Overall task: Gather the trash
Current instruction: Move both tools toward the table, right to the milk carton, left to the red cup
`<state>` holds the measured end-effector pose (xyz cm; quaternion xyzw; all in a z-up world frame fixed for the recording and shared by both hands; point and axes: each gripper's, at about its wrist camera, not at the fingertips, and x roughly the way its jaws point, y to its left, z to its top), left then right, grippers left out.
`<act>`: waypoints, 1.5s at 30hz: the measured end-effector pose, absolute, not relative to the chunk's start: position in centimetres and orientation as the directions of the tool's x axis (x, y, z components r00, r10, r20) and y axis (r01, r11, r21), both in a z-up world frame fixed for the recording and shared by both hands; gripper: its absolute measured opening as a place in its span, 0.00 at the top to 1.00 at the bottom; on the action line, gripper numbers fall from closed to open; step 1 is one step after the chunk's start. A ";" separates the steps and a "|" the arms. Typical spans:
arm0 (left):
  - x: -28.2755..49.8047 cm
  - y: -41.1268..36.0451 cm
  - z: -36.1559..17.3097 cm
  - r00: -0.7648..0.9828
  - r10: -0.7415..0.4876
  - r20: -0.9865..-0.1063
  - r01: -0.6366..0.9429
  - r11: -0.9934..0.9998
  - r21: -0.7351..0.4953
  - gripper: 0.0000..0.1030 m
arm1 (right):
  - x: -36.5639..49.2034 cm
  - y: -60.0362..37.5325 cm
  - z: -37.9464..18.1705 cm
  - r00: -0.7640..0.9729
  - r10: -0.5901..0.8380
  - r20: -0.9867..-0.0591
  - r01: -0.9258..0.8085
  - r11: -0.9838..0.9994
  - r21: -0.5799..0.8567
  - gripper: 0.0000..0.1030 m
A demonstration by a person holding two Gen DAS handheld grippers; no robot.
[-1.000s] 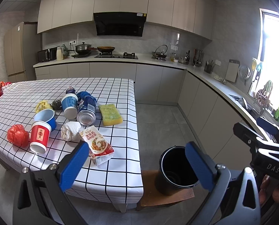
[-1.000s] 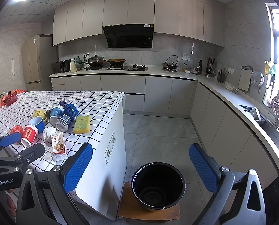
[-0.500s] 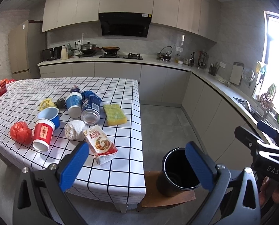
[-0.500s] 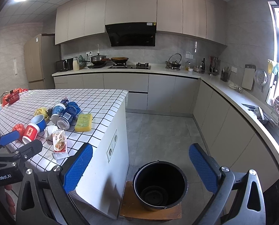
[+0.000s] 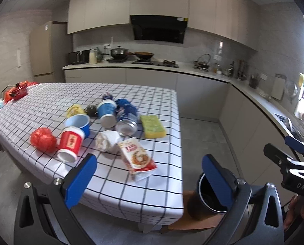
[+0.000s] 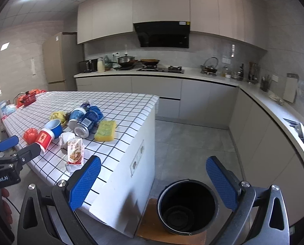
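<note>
Because the trash lies clustered near the corner of the white, black-gridded counter (image 5: 49,110), both tools hang spread and empty on its near side: the left tool (image 5: 149,180) faces the litter and the right tool (image 6: 154,180) faces the black round plastic bucket (image 6: 187,206) on the floor just beside that corner, probably set there for a short carry. Nearest the edge lies the flat white-and-red printed snack packet (image 5: 137,156), touching a crumpled white tissue wad (image 5: 107,140), likely the easiest first pick.
</note>
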<state>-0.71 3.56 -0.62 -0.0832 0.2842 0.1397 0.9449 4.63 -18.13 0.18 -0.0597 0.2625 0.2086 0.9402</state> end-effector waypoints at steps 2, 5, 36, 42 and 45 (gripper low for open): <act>-0.9 4.6 -0.9 0.787 0.244 -0.567 -0.346 0.935 -0.078 0.00 | 5.0 -17.3 -0.1 0.760 0.388 -0.521 -0.453 0.891 0.002 0.00; -1.3 6.2 -1.2 0.769 0.282 -0.573 -0.393 0.916 -0.076 0.00 | 5.6 -15.9 -0.5 0.723 0.440 -0.533 -0.507 0.862 0.024 0.00; -2.7 19.4 -6.6 0.684 0.310 -0.661 -0.503 0.856 -0.119 0.00 | 6.2 0.3 -6.5 0.507 0.563 -0.653 -0.707 0.705 0.059 0.29; -1.4 20.7 -7.9 0.681 0.293 -0.672 -0.478 0.872 -0.104 0.00 | 7.9 3.2 -9.1 0.490 0.530 -0.692 -0.692 0.720 0.061 0.31; -0.7 21.4 -8.5 0.681 0.281 -0.677 -0.469 0.876 -0.108 0.00 | 8.7 4.4 -9.9 0.488 0.519 -0.702 -0.686 0.725 0.060 0.31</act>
